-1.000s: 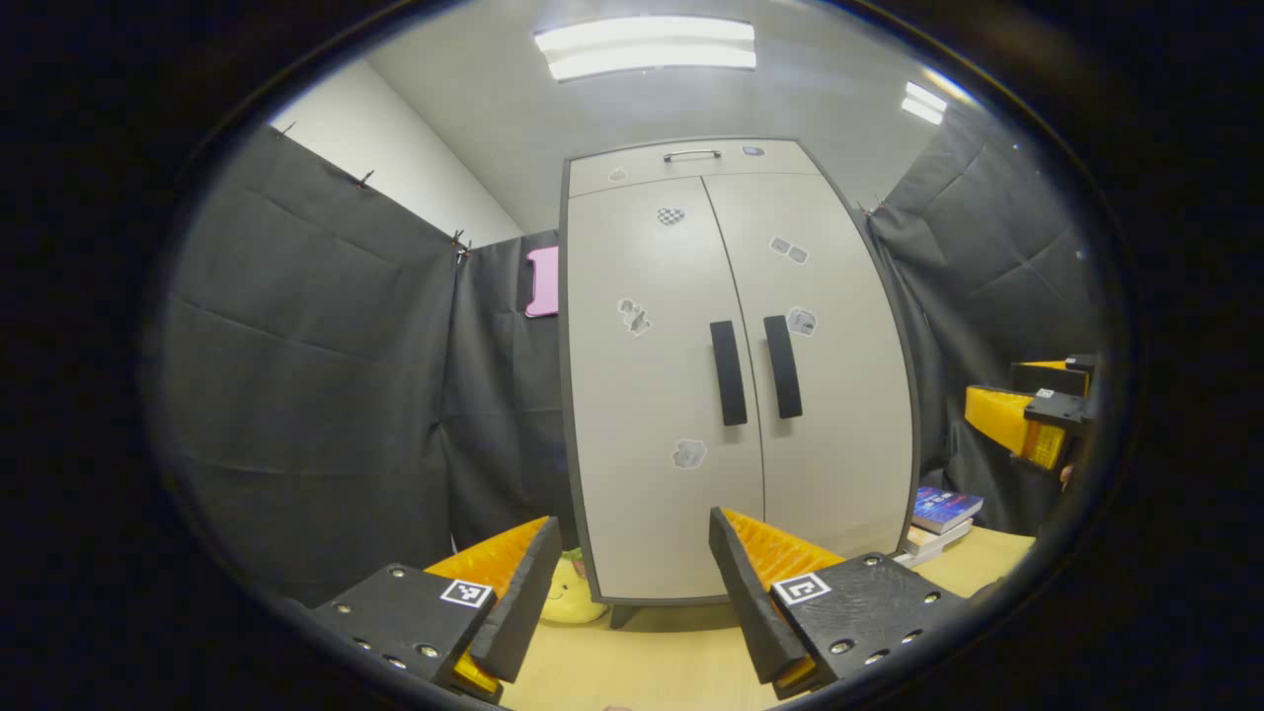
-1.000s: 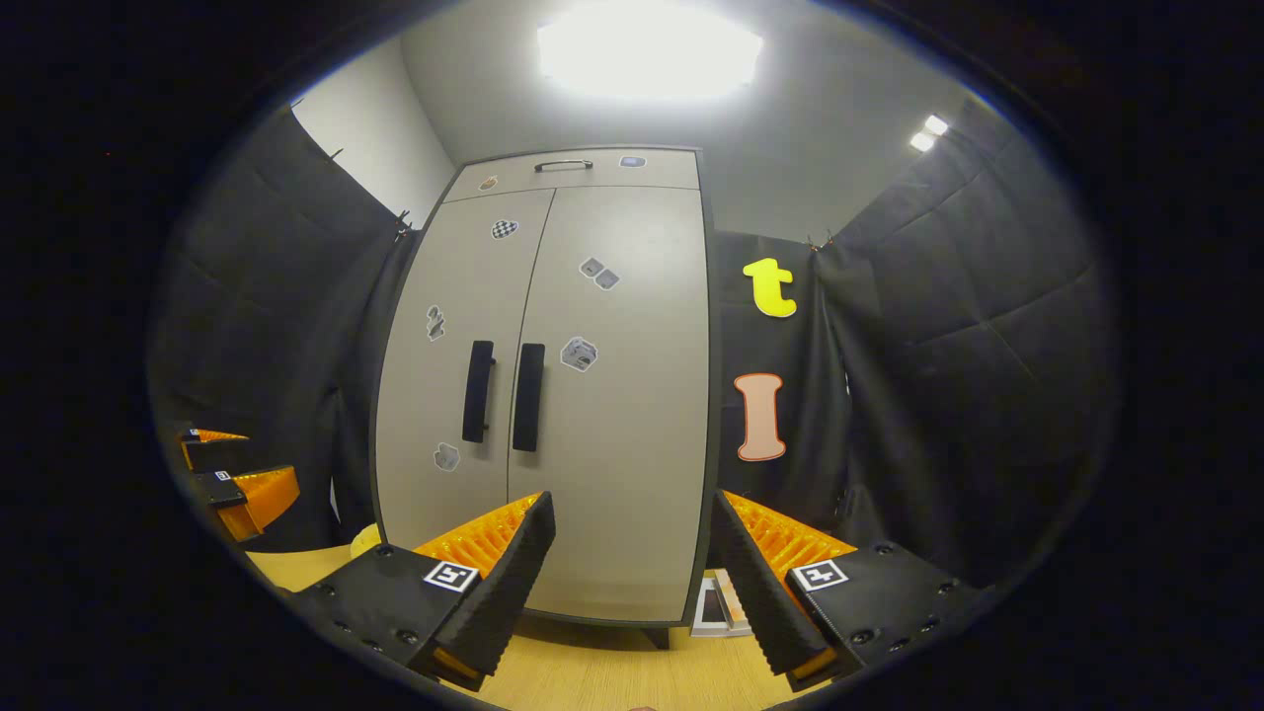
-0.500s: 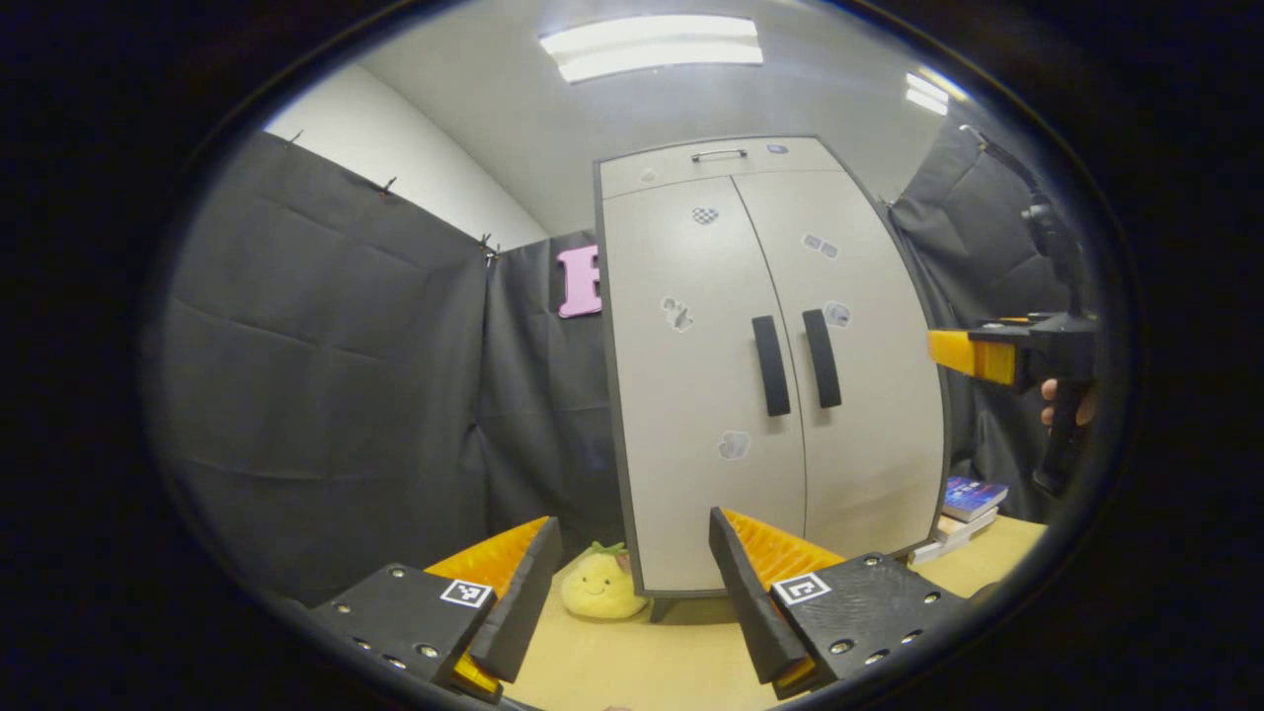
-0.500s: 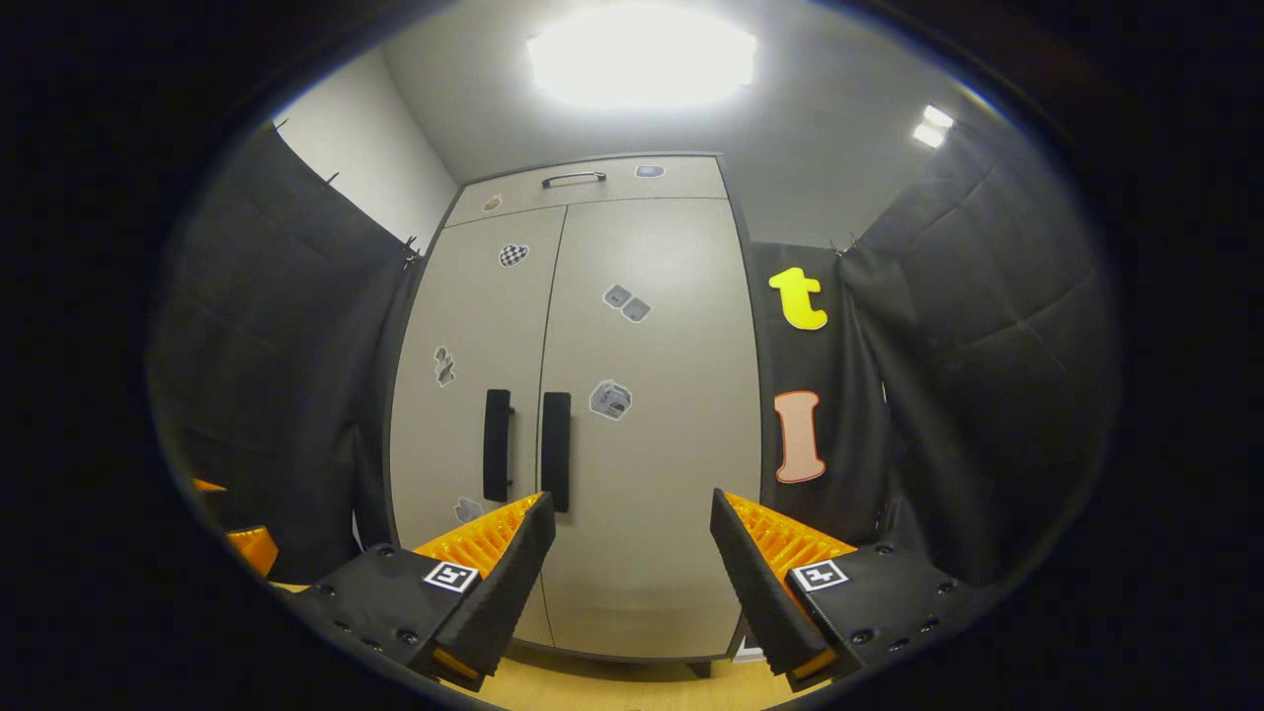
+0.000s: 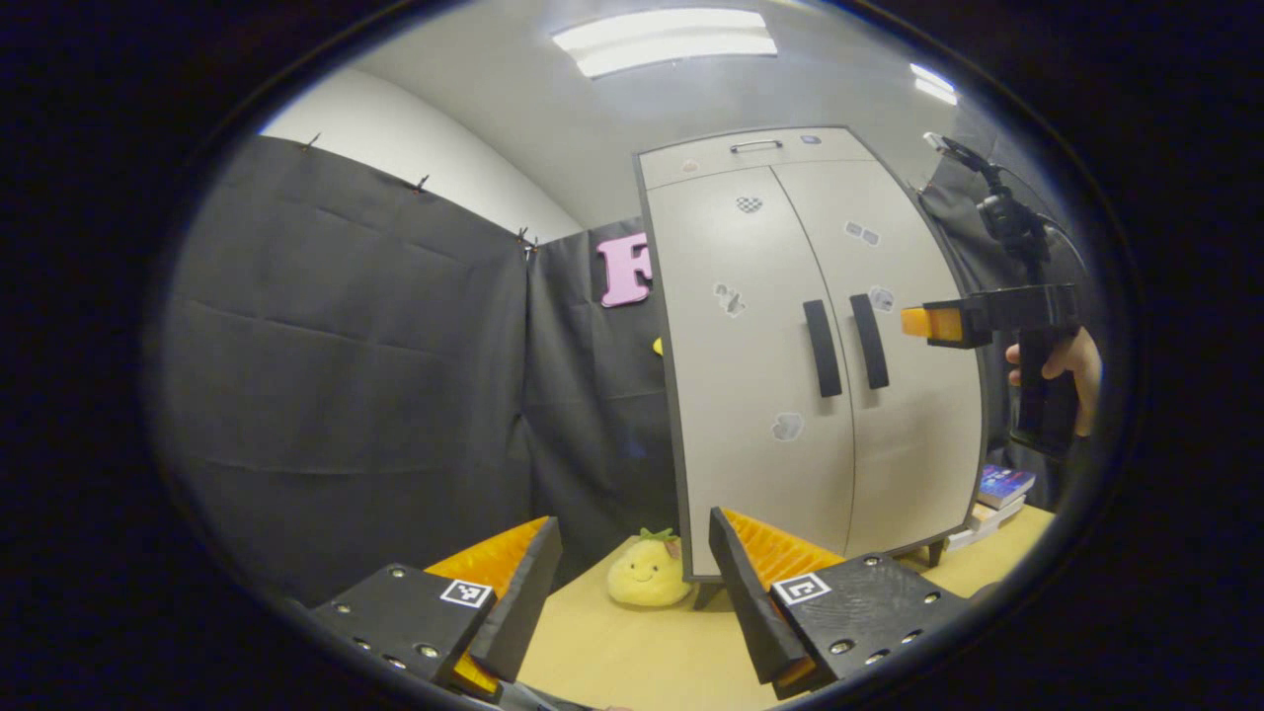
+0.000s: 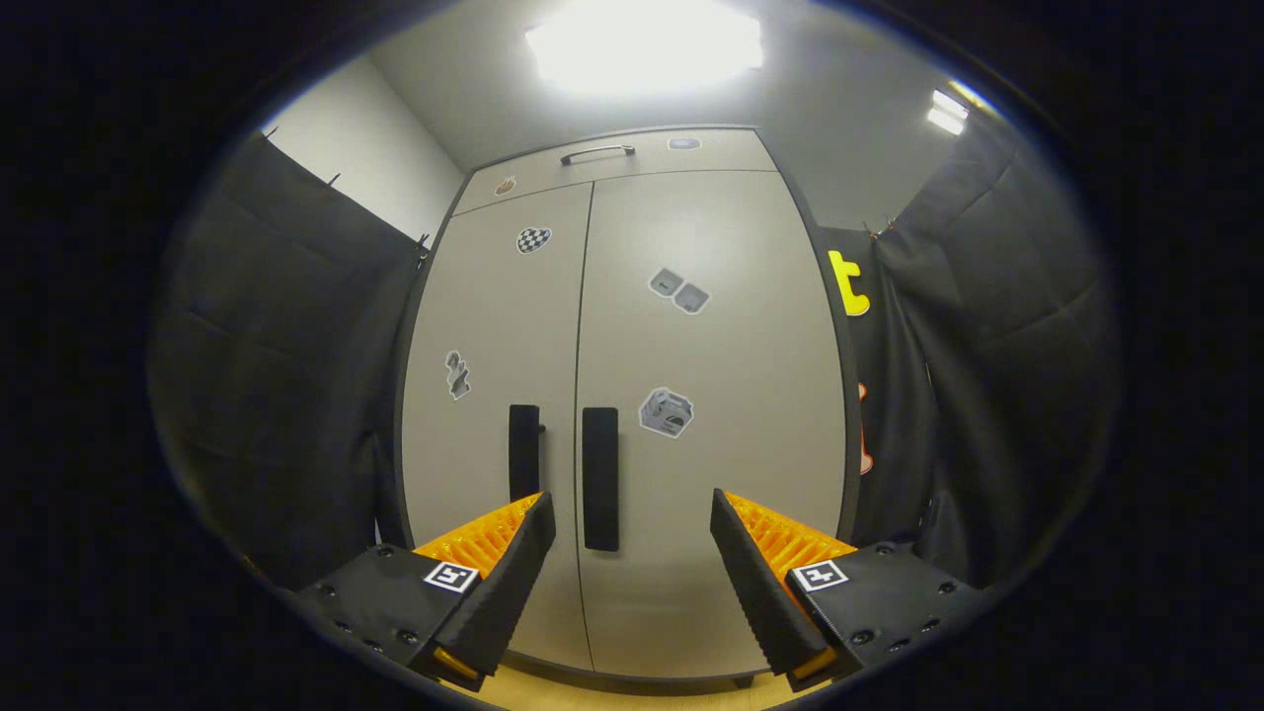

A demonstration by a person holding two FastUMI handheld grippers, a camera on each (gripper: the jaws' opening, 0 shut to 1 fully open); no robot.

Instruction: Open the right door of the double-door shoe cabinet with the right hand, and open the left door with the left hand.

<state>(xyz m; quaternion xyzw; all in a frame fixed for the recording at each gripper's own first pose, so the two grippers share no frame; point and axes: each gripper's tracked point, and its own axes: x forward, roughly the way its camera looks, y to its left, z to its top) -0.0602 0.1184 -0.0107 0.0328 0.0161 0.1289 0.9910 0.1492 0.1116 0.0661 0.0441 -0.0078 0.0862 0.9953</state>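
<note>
Black-cloth booth, both cabinet doors closed: the right claw is lining up on the right door's handle.

Nearest, at the bottom of the right gripper view, the right claw (image 6: 632,553) is hanging with its fingers apart and holding nothing, and the right handle (image 6: 599,478) is sitting just beyond, nearer its left finger. At the bottom of the left gripper view, the left claw (image 5: 632,583) is also gaping empty above the tabletop (image 5: 632,652), well back from the shoe cabinet (image 5: 750,395), which is standing right of centre. A yellow plush toy (image 5: 647,573) is lying by the cabinet's foot. Next, I judge, the right claw needs shifting left, straddling the handle, closing, then pulling outward.
</note>
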